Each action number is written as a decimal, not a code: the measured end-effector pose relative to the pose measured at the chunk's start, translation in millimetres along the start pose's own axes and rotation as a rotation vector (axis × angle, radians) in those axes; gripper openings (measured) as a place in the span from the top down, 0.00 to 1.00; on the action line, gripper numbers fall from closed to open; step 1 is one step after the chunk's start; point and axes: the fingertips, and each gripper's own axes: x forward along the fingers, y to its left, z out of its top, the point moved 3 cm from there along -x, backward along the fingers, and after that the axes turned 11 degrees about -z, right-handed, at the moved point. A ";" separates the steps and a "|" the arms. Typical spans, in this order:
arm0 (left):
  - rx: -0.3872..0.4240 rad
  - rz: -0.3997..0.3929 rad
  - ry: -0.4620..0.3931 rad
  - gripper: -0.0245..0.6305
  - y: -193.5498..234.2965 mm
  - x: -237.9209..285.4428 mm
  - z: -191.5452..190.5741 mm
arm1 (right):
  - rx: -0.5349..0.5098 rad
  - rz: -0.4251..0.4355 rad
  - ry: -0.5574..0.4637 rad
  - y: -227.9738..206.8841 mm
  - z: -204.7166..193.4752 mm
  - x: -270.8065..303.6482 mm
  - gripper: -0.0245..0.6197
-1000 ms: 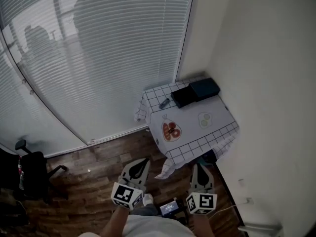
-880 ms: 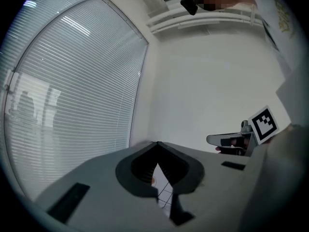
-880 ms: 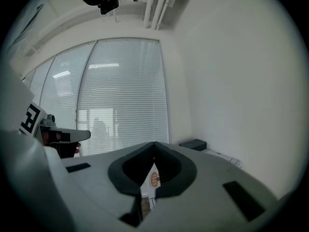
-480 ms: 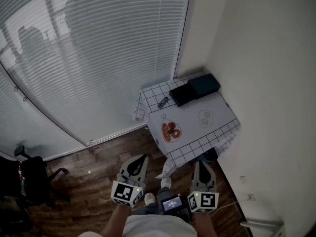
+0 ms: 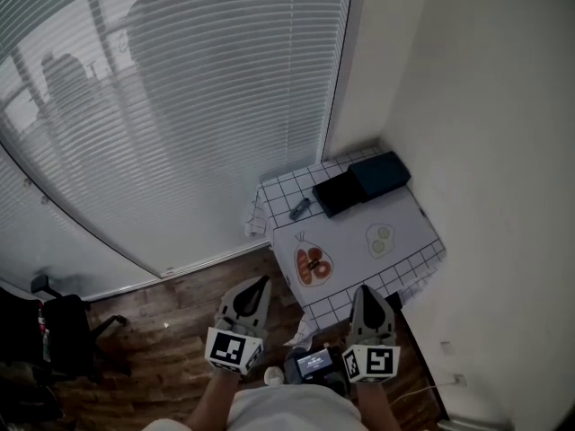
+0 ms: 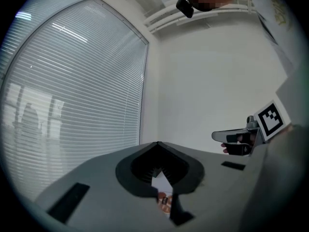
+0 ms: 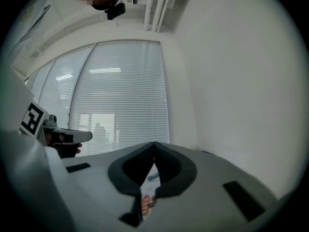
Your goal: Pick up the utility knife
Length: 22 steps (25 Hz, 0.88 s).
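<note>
The utility knife (image 5: 299, 208), small and grey, lies on the checked cloth of a little table (image 5: 406, 215) in the room's corner, near the table's far left side. Through the slit of the right gripper's jaws a sliver of the knife (image 7: 153, 176) shows. My left gripper (image 5: 261, 282) and right gripper (image 5: 364, 289) are held side by side at the bottom of the head view, short of the table's near edge and well away from the knife. Both point level toward the table. Both are shut with nothing held, tips meeting in the left gripper (image 6: 158, 143) and right gripper (image 7: 154, 143) views.
On the table sit a black box (image 5: 338, 193), a dark blue box (image 5: 380, 174) and a white mat with a red food print (image 5: 313, 265) and a green one (image 5: 381, 238). Window blinds (image 5: 180, 106) fill the left, a white wall (image 5: 485, 151) the right. An office chair (image 5: 54, 330) stands on the wooden floor.
Both grippers have come forward together toward the table, still shut. The table now sits slightly nearer to their tips in the head view.
</note>
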 end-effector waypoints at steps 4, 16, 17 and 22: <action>0.009 0.019 0.002 0.95 20.1 32.7 2.3 | 0.009 0.027 0.001 -4.7 3.7 39.2 0.95; 0.025 0.038 0.032 0.95 45.6 94.8 3.4 | 0.014 0.111 0.024 -23.1 -8.6 110.2 0.95; 0.027 0.042 0.037 0.95 47.6 97.6 2.7 | 0.014 0.116 0.026 -22.4 -7.9 114.2 0.95; 0.025 0.019 0.045 0.95 49.9 110.8 -3.9 | 0.021 0.127 0.037 -25.5 -9.3 125.6 0.95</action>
